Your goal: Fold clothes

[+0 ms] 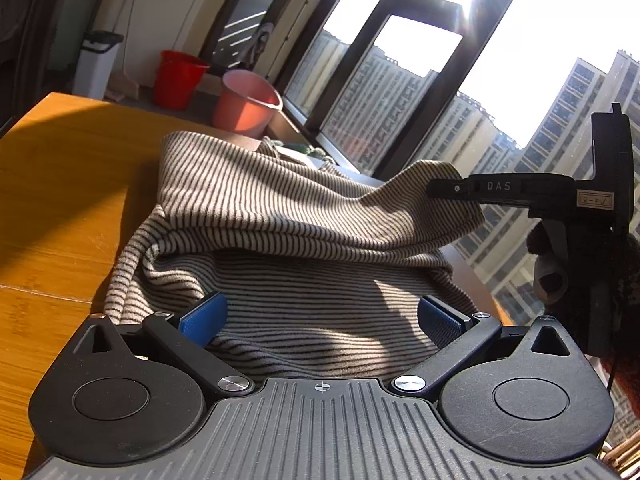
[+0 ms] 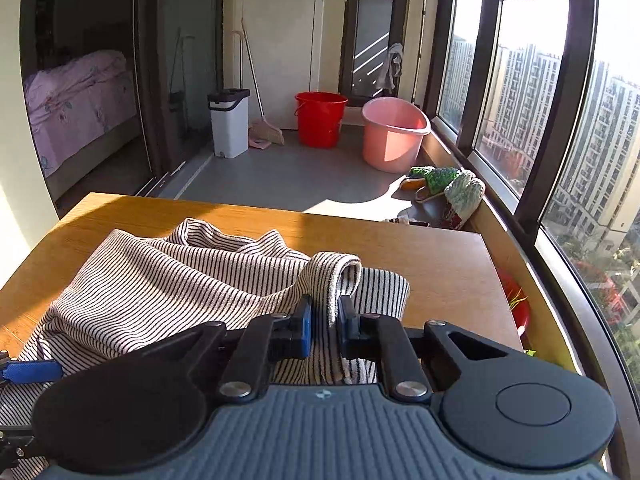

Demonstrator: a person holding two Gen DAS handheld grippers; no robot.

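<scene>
**Mia:** What is on the far left?

**Ben:** A bed with a pink cover, in the room behind the glass door. Next comes a white bin with a broom leaning near it.

**Mia:** And on the wooden table?

**Ben:** A striped shirt. It lies in a loose heap on the near part of the table, with brown and cream lines.

**Mia:** What does the left gripper do?

**Ben:** Its blue fingers stand wide apart. The shirt lies between them, but the fingers do not press on it. They hold nothing.

**Mia:** Keep going right.

**Ben:** A red bucket stands on the floor past the table, and a pink tub sits beside it. Slippers lie in the sun near the window.

**Mia:** And the right gripper?

**Ben:** Its fingers are almost shut, pinched on a fold of the shirt's edge. That part of the shirt is lifted up off the table. From the left gripper's camera you see the cloth hang in the air from the closed black tip.

**Mia:** What is far right?

**Ben:** Tall buildings outside the glass.
</scene>
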